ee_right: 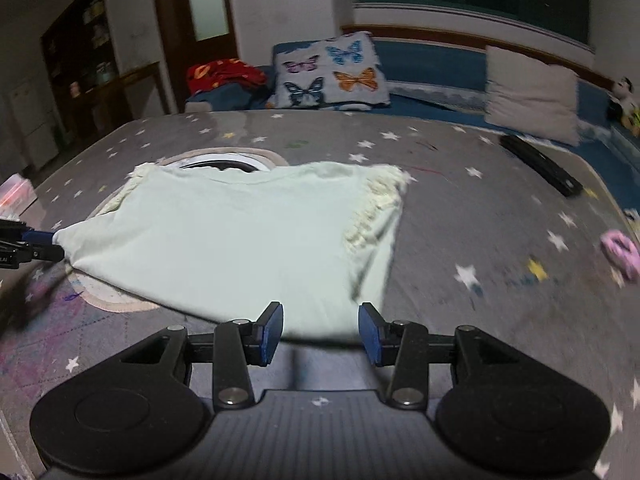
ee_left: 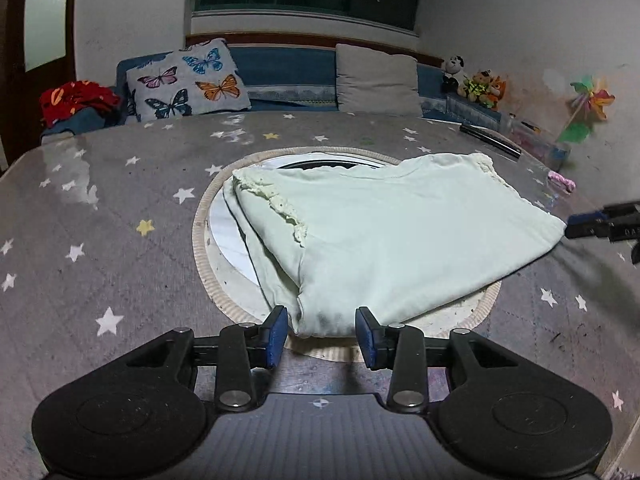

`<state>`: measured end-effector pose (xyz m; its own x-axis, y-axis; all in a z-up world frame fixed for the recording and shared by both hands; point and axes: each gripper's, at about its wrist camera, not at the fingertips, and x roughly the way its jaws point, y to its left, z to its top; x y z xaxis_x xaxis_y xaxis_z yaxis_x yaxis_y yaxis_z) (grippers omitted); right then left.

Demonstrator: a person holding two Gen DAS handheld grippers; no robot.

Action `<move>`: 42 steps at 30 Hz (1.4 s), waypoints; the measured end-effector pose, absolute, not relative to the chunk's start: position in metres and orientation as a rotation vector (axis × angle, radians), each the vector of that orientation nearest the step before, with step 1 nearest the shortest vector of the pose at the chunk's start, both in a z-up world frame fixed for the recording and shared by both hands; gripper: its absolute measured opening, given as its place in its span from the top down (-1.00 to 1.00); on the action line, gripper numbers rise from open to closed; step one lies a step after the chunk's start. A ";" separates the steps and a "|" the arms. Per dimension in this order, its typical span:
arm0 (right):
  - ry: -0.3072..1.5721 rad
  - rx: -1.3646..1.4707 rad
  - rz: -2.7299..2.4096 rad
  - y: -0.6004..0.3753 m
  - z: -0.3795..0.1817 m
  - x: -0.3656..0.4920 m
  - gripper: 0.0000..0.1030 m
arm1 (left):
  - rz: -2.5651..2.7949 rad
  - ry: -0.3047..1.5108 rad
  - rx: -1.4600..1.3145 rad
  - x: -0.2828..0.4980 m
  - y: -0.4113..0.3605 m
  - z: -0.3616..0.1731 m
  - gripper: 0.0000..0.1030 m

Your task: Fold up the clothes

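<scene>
A pale green garment point(ee_left: 400, 232) with lace-trimmed sleeves lies spread on the grey star-print table cover point(ee_left: 120, 208), over a round beige mat point(ee_left: 204, 268). My left gripper point(ee_left: 322, 334) is open, and the garment's near left corner sits between its blue pads. My right gripper point(ee_right: 320, 334) is also open, with the garment's point(ee_right: 240, 236) near right hem between its fingers. Each gripper shows in the other's view at the edge: the right gripper point(ee_left: 592, 226) at one garment corner, the left gripper point(ee_right: 36, 240) at the other.
A black bar-shaped object point(ee_right: 540, 164) lies at the far right of the table, and a pink item point(ee_right: 620, 254) near its right edge. A clear box point(ee_right: 16, 192) sits at the left. Behind the table is a blue sofa with a butterfly cushion point(ee_left: 188, 80), a grey cushion point(ee_left: 378, 80) and red cloth point(ee_left: 76, 100).
</scene>
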<state>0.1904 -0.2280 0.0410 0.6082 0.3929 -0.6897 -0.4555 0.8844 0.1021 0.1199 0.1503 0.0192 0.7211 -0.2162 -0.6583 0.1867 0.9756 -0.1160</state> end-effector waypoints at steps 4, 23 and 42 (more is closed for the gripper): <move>0.770 -0.054 0.459 -0.238 0.036 0.188 0.20 | -0.216 0.735 -0.061 0.121 0.153 0.015 0.57; 0.772 -0.006 0.473 -0.254 0.037 0.178 0.89 | -0.261 0.725 -0.101 0.092 0.147 0.029 0.87; 0.808 -0.012 0.417 -0.279 0.039 0.077 0.75 | -0.206 0.668 -0.093 -0.003 0.145 0.042 0.74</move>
<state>0.0775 -0.2790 0.0385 0.6141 0.3573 -0.7038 -0.3662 0.9189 0.1470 -0.0027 0.1451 0.0419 0.7660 -0.2186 -0.6046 0.1594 0.9756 -0.1509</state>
